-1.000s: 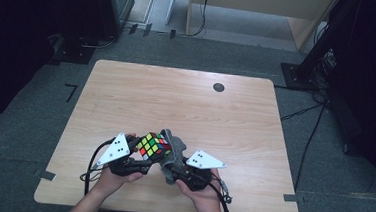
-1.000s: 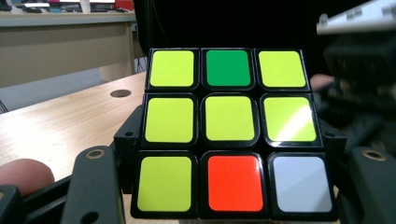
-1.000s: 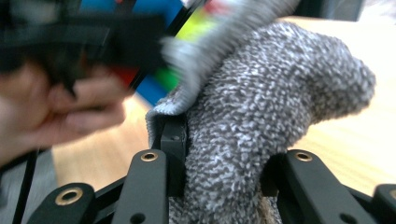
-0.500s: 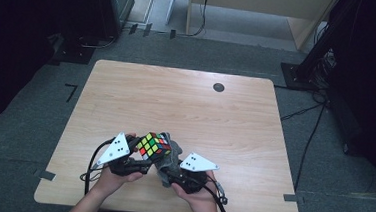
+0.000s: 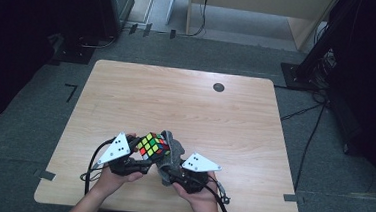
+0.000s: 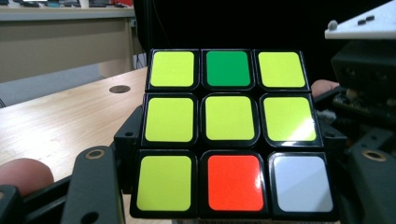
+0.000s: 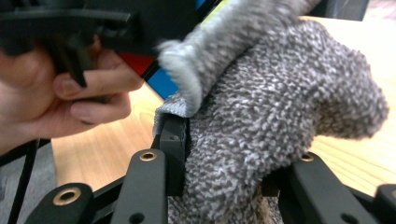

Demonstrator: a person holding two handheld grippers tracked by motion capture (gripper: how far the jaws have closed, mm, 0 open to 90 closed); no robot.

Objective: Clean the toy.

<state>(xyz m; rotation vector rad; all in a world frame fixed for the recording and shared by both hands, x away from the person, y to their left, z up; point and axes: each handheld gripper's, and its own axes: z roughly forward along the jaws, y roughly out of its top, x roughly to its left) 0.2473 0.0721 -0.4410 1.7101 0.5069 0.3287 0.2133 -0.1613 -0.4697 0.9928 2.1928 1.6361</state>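
A scrambled colour cube (image 5: 152, 145) is held just above the wooden table (image 5: 176, 100) near its front edge. My left gripper (image 5: 140, 155) is shut on the cube, with a jaw at each side. In the left gripper view the cube (image 6: 231, 133) shows a mostly yellow face with one green, one red and one white square. My right gripper (image 5: 169, 162) is shut on a bunched grey cloth (image 5: 172, 152). The cloth (image 7: 271, 121) presses against the cube's right side, where red and blue squares of the cube (image 7: 156, 77) peek out.
A small dark round disc (image 5: 219, 87) lies on the far right part of the table. Cables trail from both grippers over the front edge. Dark floor, a pale cabinet and equipment stands surround the table.
The right gripper and the cloth have shifted slightly left, closer against the cube. The left gripper and cube have stayed put.
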